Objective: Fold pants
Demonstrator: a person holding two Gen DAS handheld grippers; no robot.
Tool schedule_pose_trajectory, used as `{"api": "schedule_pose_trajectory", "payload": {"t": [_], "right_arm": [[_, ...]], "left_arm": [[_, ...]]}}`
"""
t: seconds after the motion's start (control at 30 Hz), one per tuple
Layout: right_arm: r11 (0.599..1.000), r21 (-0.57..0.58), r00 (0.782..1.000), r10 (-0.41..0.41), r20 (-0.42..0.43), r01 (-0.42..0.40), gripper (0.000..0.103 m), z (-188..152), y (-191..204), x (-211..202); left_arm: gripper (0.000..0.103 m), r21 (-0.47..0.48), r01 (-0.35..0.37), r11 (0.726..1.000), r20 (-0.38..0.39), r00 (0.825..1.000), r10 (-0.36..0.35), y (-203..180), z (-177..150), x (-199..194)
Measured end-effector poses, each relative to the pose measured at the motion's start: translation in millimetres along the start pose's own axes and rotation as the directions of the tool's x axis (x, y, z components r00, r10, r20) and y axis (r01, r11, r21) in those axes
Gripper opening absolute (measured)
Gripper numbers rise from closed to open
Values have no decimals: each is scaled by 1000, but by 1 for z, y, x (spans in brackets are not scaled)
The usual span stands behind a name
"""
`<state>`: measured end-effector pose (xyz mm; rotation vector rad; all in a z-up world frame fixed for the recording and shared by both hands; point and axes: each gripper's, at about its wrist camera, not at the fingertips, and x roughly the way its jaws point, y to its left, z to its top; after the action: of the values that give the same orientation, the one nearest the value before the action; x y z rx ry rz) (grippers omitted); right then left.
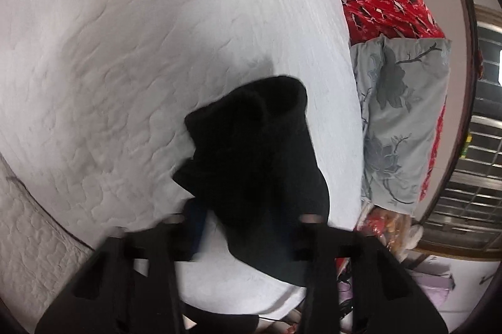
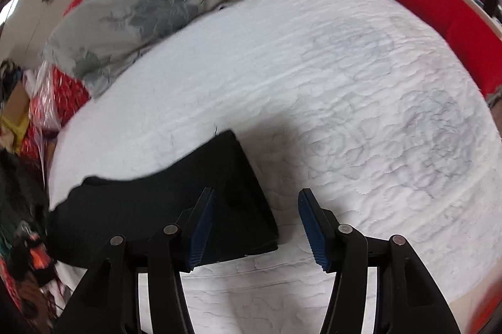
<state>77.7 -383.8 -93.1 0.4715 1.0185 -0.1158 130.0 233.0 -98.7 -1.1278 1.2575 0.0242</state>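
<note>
Mid-fold: black pants [image 2: 175, 202] bunched on white quilt [image 2: 345, 83]. Right gripper [image 2: 255, 227] released, empty — left gripper [image 1: 241, 227] grip cannot be told. Next: cloth edge must be pinched, carried over.

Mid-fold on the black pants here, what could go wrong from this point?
1. The pants look bunched and draped over the left gripper; the bundle may slump and undo the fold.
2. The right gripper is open, holding nothing, beside the pants' flat corner; that corner is unpinned and could drag.
3. The pants lie near the white quilt's edge; they could slide off.
</note>
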Motion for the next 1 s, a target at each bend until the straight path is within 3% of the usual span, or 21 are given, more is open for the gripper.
{"api": "schedule_pose_trajectory", "payload": {"t": [0.03,0.07,0.1,0.17,0.27,0.4,0.5,0.63,0.7,0.8,0.9,1.0], "right_arm": [[1000,-22,1000,2,-3,-3,22,0,3,4],[999,-40,1000,8,-11,-8,7,0,5,8],[999,-49,1000,14,-21,-15,3,2,7,12],[999,-25,999,42,4,-42,3,9,8,9],[992,9,989,123,77,-124,3,16,6,-13],[995,19,995,99,12,-99,3,2,-8,-3],[995,58,996,82,-30,-80,4,-11,-22,9],[989,106,995,102,-19,-100,10,-16,-30,7],[991,92,995,97,-31,-94,10,-14,-28,3],[992,99,996,86,-21,-83,22,-9,-27,-8],[992,102,997,73,40,-77,29,-1,-29,-27],[996,35,993,81,89,-84,40,9,-10,-45]], "left_arm": [[15,9,-7,1000,0,1000,7,-6,3,1],[11,15,-2,1000,7,1000,2,-12,6,0],[11,37,18,999,18,1000,-19,-22,8,-5],[11,146,58,988,80,994,-70,-47,5,-22],[11,251,-8,968,139,990,-28,-51,-3,-21],[11,226,-87,970,87,994,69,0,-5,14],[12,152,14,988,50,999,-21,28,-2,18],[12,167,19,986,33,999,-25,25,-5,15],[18,198,16,980,28,999,-22,23,-11,7],[38,250,-17,968,54,999,3,21,-20,-6],[38,294,-29,955,70,998,9,25,-27,-20],[38,298,-20,954,78,997,-4,26,-26,-30]]}}
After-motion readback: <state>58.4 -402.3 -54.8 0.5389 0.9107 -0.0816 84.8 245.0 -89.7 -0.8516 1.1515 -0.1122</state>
